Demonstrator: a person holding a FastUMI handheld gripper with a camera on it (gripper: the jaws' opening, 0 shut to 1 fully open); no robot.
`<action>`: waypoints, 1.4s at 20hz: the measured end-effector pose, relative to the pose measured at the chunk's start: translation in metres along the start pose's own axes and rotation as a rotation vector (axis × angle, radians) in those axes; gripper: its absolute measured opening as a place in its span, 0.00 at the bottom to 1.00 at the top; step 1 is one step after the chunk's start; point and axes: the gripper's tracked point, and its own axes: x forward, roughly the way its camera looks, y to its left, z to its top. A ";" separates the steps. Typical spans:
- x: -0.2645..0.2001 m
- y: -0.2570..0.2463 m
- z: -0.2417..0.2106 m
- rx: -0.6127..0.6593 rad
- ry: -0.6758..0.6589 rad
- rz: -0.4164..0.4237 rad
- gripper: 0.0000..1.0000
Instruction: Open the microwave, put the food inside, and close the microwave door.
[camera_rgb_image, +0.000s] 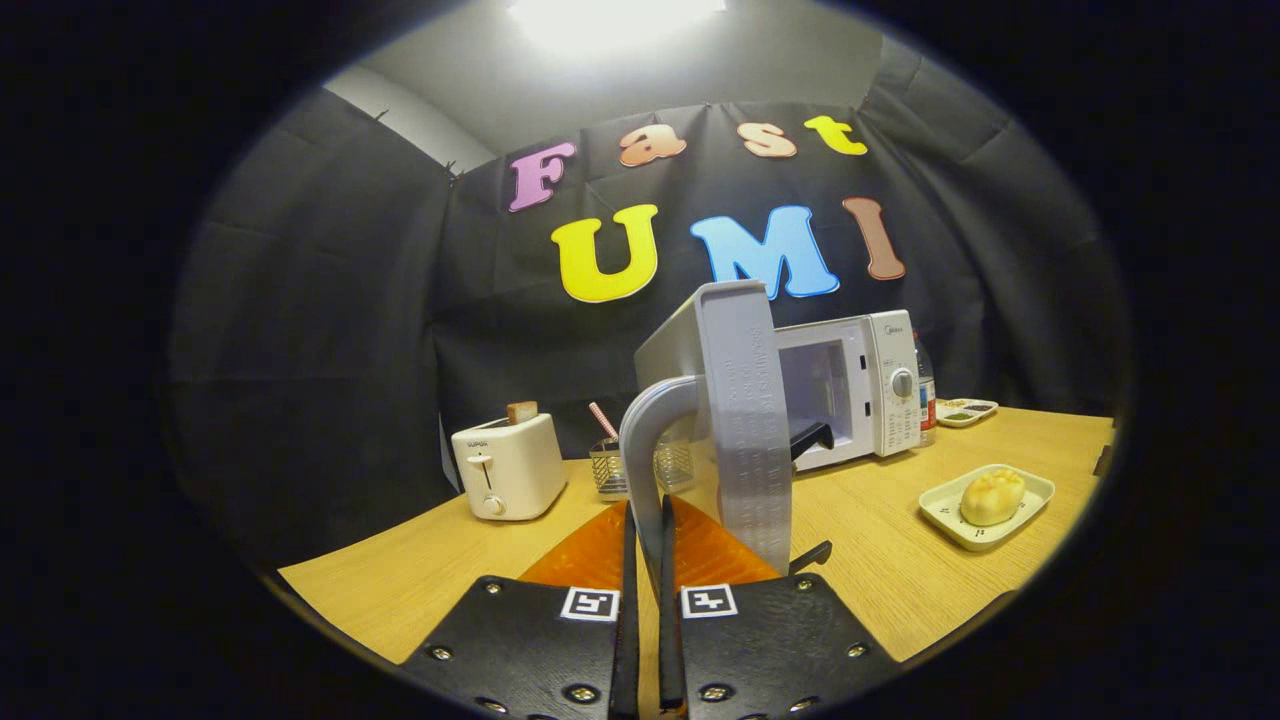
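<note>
The microwave stands on the wooden table, beyond your gripper's fingers and a little to their right. Its door is swung wide open toward you, edge-on, and hides the left part of the oven body and most of the opening. The oven is white with a round knob on its control panel; what lies inside is hard to make out. The door's curved grey handle runs down between your fingers. Your gripper is clenched on the handle, both fingers pressed close on it with only a thin gap. To the right, well apart from the fingers, a pale bun sits in a shallow white tray. To the left of the door stands a white toaster with bread poking out, and just beside the door a wire basket, partly hidden.
</note>
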 end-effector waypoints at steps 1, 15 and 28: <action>-0.001 0.004 0.000 -0.010 -0.006 -0.008 0.08; -0.061 0.011 0.014 -0.042 0.065 0.258 0.96; -0.022 -0.210 0.015 -0.161 0.160 -0.002 0.97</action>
